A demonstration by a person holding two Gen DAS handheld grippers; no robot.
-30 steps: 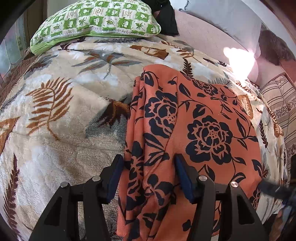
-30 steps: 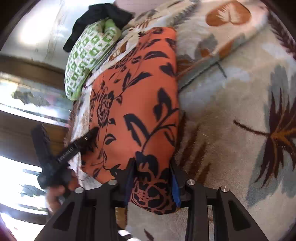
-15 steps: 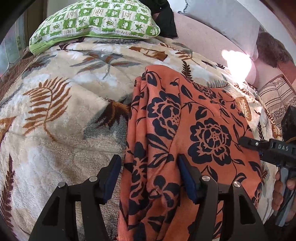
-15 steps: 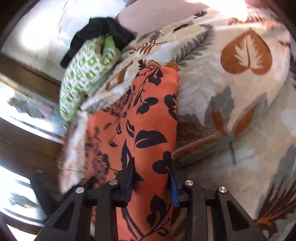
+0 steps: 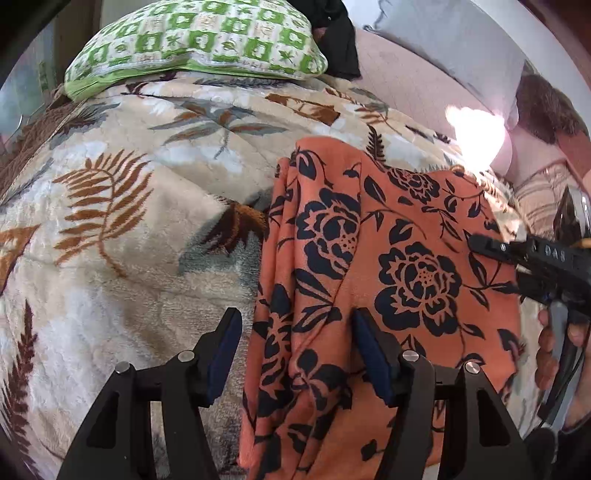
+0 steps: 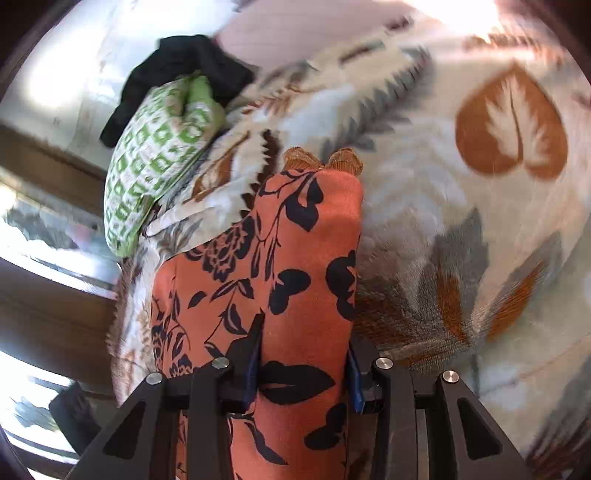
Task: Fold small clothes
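An orange garment with black flowers [image 5: 388,266] lies folded lengthwise on the leaf-patterned blanket [image 5: 122,236]. My left gripper [image 5: 299,354] is open, its two fingers standing either side of the garment's bunched left edge. My right gripper [image 6: 303,365] has its jaws partly closed around a fold of the same garment [image 6: 288,280], with the cloth filling the gap between them; it also shows at the right edge of the left wrist view [image 5: 532,258]. The garment's far end [image 6: 321,162] shows a frilled orange hem.
A green and white checked pillow [image 5: 199,40] lies at the head of the bed, with a black cloth [image 5: 336,33] behind it. A grey pillow [image 5: 454,48] lies far right. Wooden furniture [image 6: 48,317] stands left in the right wrist view.
My right gripper has moved up along the garment's right side, cloth still between its jaws, and has come into the left wrist view. My left gripper has stayed open over the left edge.
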